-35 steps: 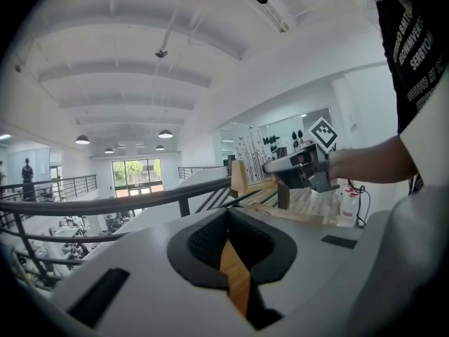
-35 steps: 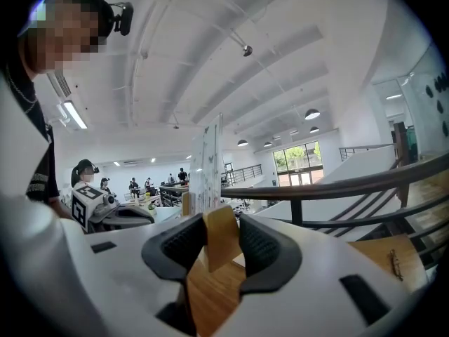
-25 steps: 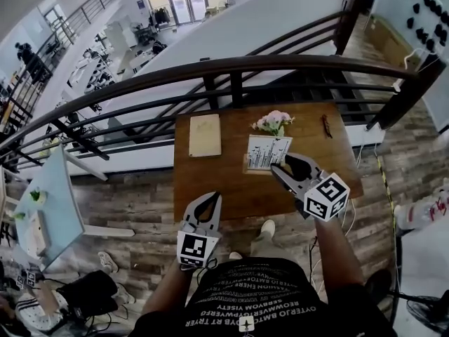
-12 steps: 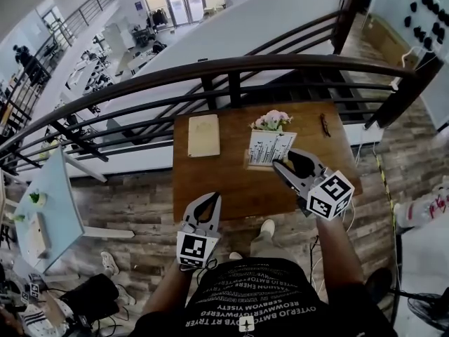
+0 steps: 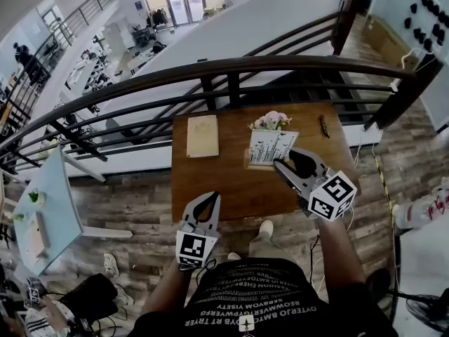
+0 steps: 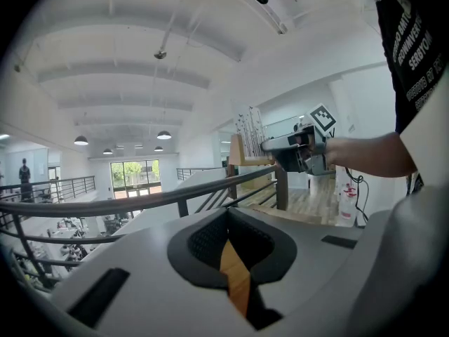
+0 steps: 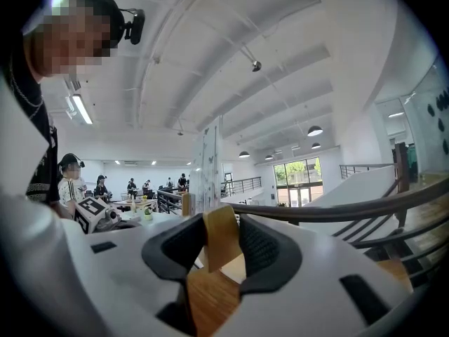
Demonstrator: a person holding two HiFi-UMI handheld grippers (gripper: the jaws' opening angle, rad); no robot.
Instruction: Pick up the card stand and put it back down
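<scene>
The right hand-held gripper [image 5: 283, 165] is clamping the card stand [image 5: 269, 147] by its wooden base above the surface [image 5: 210, 181]; the left hand-held gripper [image 5: 212, 199] is hovering nearly closed, empty.

1. The person's black shirt [image 5: 247, 302] carries several lines of white capital lettering. It stands upside down in the head view and is too small and warped to read surely.
2. In the left gripper view the same lettering runs off the picture's edge and cannot be read.
3. The cube [image 5: 195, 248] on the left tool [image 5: 209, 198] and the cube [image 5: 332, 196] on the right tool [image 5: 284, 162] bear black-and-white square codes without letters or digits.
4. The card [image 5: 269, 146] in the card stand [image 5: 251, 166] shows dark upright marks, none readable.
</scene>
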